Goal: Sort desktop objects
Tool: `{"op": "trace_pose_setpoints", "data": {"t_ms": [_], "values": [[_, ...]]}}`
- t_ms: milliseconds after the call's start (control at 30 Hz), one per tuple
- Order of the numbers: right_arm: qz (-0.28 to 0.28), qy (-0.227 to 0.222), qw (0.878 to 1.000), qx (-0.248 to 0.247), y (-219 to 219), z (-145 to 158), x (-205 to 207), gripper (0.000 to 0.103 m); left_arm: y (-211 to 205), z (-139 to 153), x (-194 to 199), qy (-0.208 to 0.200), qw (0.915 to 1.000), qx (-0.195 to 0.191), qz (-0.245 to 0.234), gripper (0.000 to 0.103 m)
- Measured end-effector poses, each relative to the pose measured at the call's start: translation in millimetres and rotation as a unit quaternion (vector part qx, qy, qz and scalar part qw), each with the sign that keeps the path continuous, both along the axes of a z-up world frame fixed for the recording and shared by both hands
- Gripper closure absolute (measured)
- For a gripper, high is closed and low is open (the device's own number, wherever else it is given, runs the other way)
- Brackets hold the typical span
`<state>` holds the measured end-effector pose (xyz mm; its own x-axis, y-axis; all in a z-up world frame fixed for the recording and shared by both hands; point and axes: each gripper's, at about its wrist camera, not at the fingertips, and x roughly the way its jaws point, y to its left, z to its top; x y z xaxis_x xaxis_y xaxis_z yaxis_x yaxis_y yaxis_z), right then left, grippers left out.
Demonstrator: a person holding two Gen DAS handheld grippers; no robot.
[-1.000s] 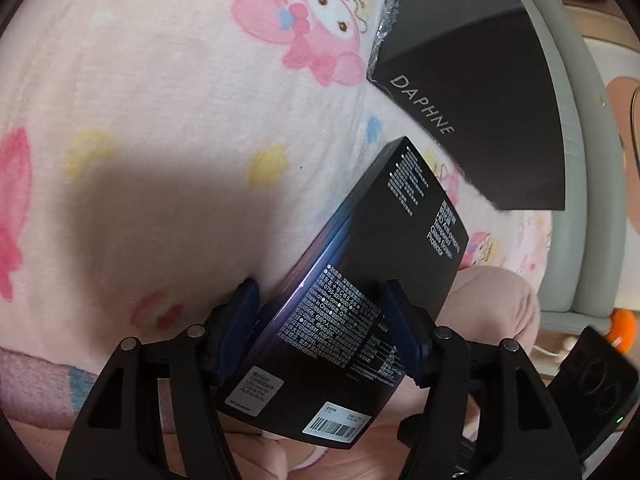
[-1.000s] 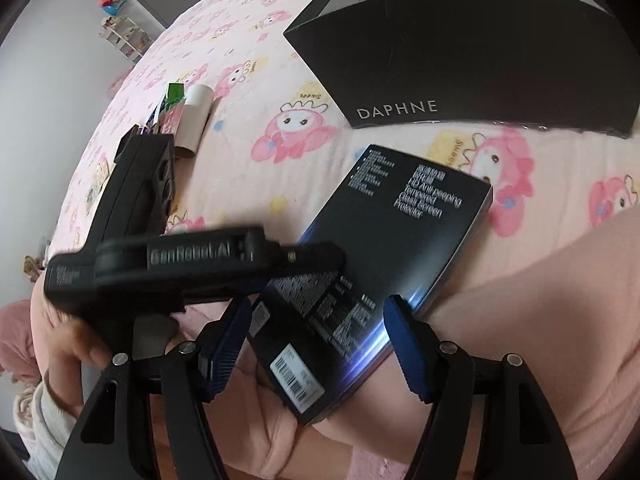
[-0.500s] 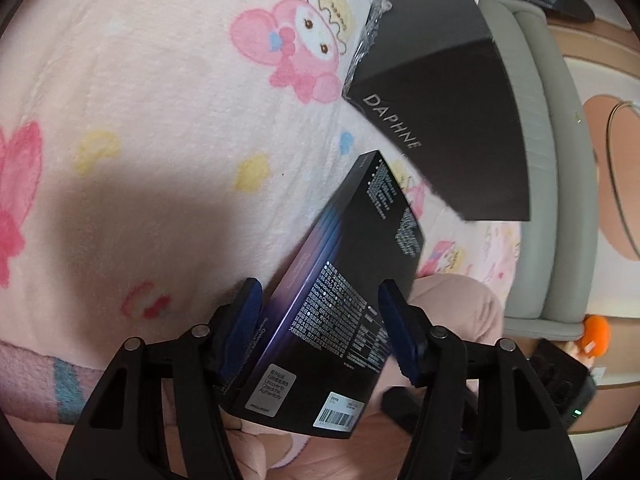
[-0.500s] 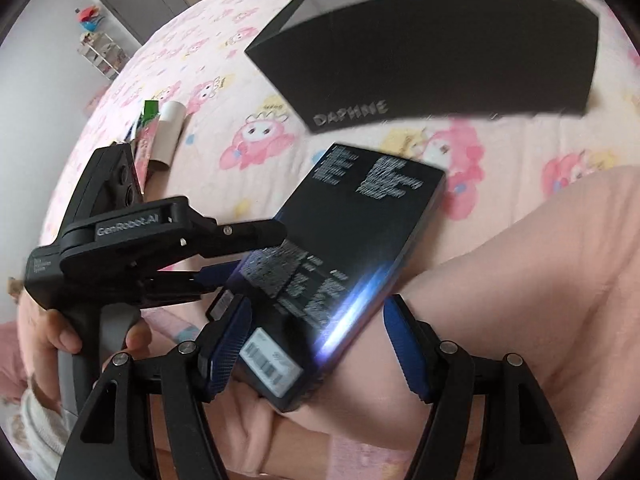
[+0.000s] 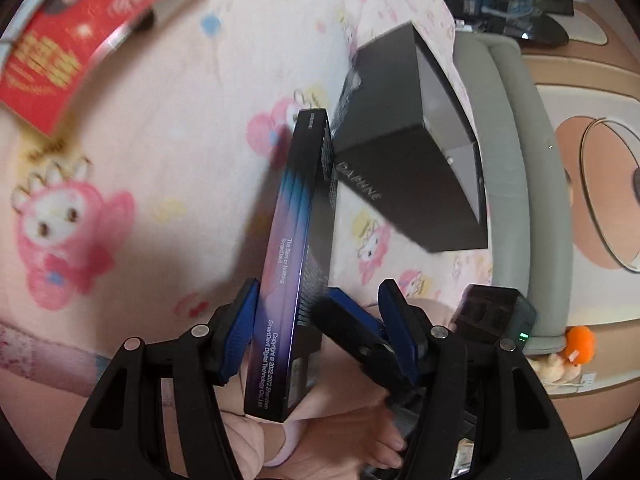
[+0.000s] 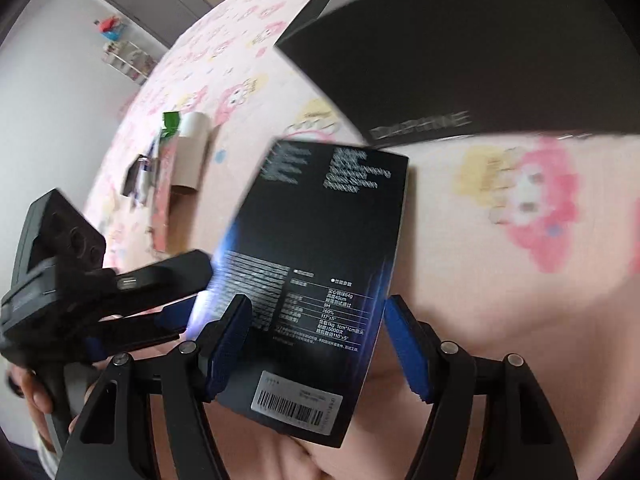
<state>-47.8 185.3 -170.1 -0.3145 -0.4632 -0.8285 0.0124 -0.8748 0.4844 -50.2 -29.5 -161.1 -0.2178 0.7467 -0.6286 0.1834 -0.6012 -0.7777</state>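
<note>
Two handheld tools meet over one slim black box (image 6: 320, 264) in what looks like a hand-to-hand transfer during a desktop sort, above a pink cartoon-print blanket (image 5: 160, 140).

The right tool (image 6: 316, 304) has the box lengthwise between its blue pads, barcode end nearest the camera. Its jaws are closing from a fairly wide setting. The pads appear to bear on both long edges, though motion blur makes that contact hard to confirm.

The left tool (image 5: 320, 288) stands about half open and has no two-sided grip. The box stands on edge against its left-hand pad, while its other pad is clear, with a finger of the right tool in the gap.

The box is raised off the blanket, its far end close to a large open black box marked DAPHNE (image 5: 404, 152). A red packet (image 5: 60, 48) lies well apart, and a cardboard tube (image 6: 192, 152) sits farther up the blanket.

The next move probably calls for the right tool to firm its hold before the left draws clear. The box would then go to the DAPHNE box, likely the collecting place.
</note>
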Motion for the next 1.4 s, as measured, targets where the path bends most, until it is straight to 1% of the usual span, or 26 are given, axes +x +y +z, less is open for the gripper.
{"op": "trace_pose_setpoints", "data": {"t_ms": [33, 133, 200, 300, 400, 467, 567, 600, 667, 733, 800, 867, 933, 1000, 1033, 1067, 1133, 1200, 1233, 1300, 1400], "values": [[0.003, 0.003, 1.000, -0.006, -5.8, 0.0, -0.4, 0.038, -3.9, 1.0, -0.1, 0.002, 1.0000, -0.007, 0.004, 0.042], [0.025, 0.021, 0.999, 0.011, -25.3, 5.1, -0.6, 0.038, -26.2, -5.0, 3.1, -0.008, 0.9994, 0.015, 0.030, 0.042], [0.027, 0.023, 0.999, 0.000, -24.9, 7.5, -4.1, 0.037, -28.9, -0.2, 3.4, 0.003, 0.9990, 0.030, 0.034, 0.042], [0.022, 0.020, 0.999, -0.026, -21.2, 9.8, -15.9, 0.037, -29.7, 9.3, 4.8, 0.015, 0.9986, 0.035, 0.035, 0.042], [0.022, 0.031, 0.999, -0.036, -25.9, 15.7, -25.0, 0.038, -31.4, 25.6, 1.1, 0.026, 0.9990, -0.008, 0.037, 0.042], [0.021, 0.037, 0.998, -0.046, -28.5, 18.1, -28.7, 0.038, -29.6, 31.7, 2.5, 0.031, 0.9986, -0.022, 0.038, 0.042], [0.023, 0.033, 0.996, -0.079, -16.3, 16.6, -25.1, 0.038, -19.2, 36.2, 2.8, 0.037, 0.9988, -0.014, 0.030, 0.042], [0.020, 0.030, 0.996, -0.076, -10.7, 17.2, -23.5, 0.038, -12.6, 36.6, 2.1, 0.041, 0.9987, -0.015, 0.023, 0.042], [0.013, 0.030, 0.998, -0.061, 0.7, 20.9, -19.8, 0.038, 1.2, 34.5, -0.1, 0.051, 0.9985, -0.010, 0.015, 0.042], [0.005, 0.037, 0.999, -0.039, 11.7, 27.7, -15.9, 0.039, 10.9, 26.7, -3.7, 0.046, 0.9988, 0.001, 0.014, 0.042], [-0.008, 0.044, 0.999, -0.031, 24.7, 32.8, -10.9, 0.039, 19.2, 14.5, -10.1, 0.035, 0.9993, 0.007, 0.013, 0.043], [-0.020, 0.040, 0.998, -0.040, 35.2, 31.0, -8.1, 0.039, 24.3, 3.9, -16.2, 0.024, 0.9995, 0.015, 0.012, 0.043], [-0.030, 0.030, 0.997, -0.057, 44.1, 26.7, -6.3, 0.039, 26.3, -5.9, -19.3, 0.009, 0.9993, 0.036, 0.007, 0.048], [-0.027, 0.011, 0.995, -0.090, 47.6, 27.0, -3.9, 0.039, 26.1, -11.3, -19.0, -0.004, 0.9989, 0.047, 0.003, 0.048], [-0.019, 0.009, 0.995, -0.101, 46.5, 30.4, -1.6, 0.039, 24.3, -11.4, -19.1, -0.007, 0.9992, 0.040, 0.001, 0.048], [-0.011, 0.012, 0.995, -0.099, 44.0, 34.2, 0.4, 0.039, 19.5, -10.7, -21.1, -0.008, 0.9996, 0.026, 0.005, 0.048], [0.006, 0.027, 0.998, -0.058, 34.0, 42.3, 3.0, 0.039, 8.4, -9.6, -26.9, -0.007, 0.9998, -0.002, 0.021, 0.048], [0.005, 0.033, 0.999, -0.006, 28.1, 40.5, 1.6, 0.039, -0.6, -11.6, -34.4, -0.007, 0.9988, -0.034, 0.034, 0.048], [-0.002, 0.024, 1.000, 0.018, 25.0, 34.8, -0.5, 0.039, 0.1, -15.7, -36.5, -0.012, 0.9986, -0.041, 0.030, 0.048], [-0.018, -0.001, 0.999, 0.043, 22.8, 20.2, -5.0, 0.039, 7.4, -27.7, -42.0, -0.023, 0.9985, -0.046, 0.017, 0.048], [-0.025, -0.047, 0.997, 0.056, 21.1, 0.0, -10.5, 0.039, 13.0, -50.2, -36.0, -0.041, 0.9986, -0.035, 0.000, 0.048]]}}
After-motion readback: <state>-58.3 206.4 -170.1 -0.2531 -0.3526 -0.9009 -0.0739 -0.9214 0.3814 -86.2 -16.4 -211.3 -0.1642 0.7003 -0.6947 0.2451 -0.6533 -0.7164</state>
